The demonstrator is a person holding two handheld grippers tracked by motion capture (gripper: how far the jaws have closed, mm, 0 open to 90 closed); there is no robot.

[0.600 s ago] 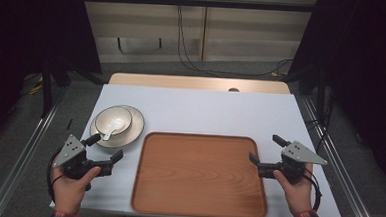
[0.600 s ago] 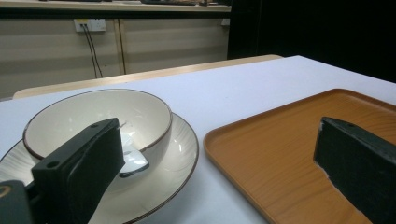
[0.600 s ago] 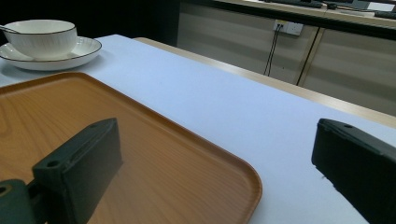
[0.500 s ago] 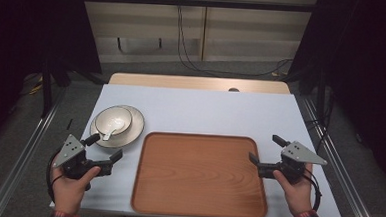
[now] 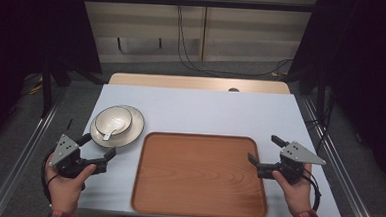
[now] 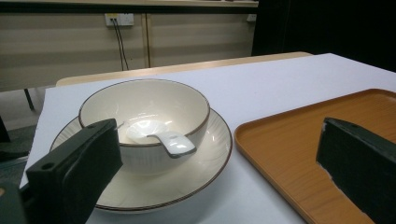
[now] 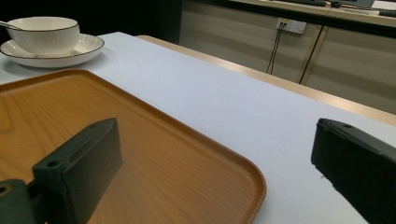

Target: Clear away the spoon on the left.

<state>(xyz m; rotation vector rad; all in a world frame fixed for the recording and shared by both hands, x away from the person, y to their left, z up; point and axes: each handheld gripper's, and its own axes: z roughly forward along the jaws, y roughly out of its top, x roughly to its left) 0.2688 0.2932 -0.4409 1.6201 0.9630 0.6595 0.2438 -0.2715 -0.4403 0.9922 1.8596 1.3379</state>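
While both grippers hover off tray (image 5: 200,176) edges, left gripper (image 5: 97,149) jaws spread near plate (image 5: 130,130) with bowl (image 5: 112,121), spoon (image 6: 159,135) inside; right gripper (image 5: 265,150) jaws spread, empty.

Wooden tray (image 5: 200,176) at the table's (image 5: 206,109) near edge; bowl (image 5: 113,121) with spoon (image 5: 109,132) on plate (image 5: 134,123) toward left edge. Left gripper (image 5: 97,147), right gripper (image 5: 265,149) flanking tray, jaws apart.
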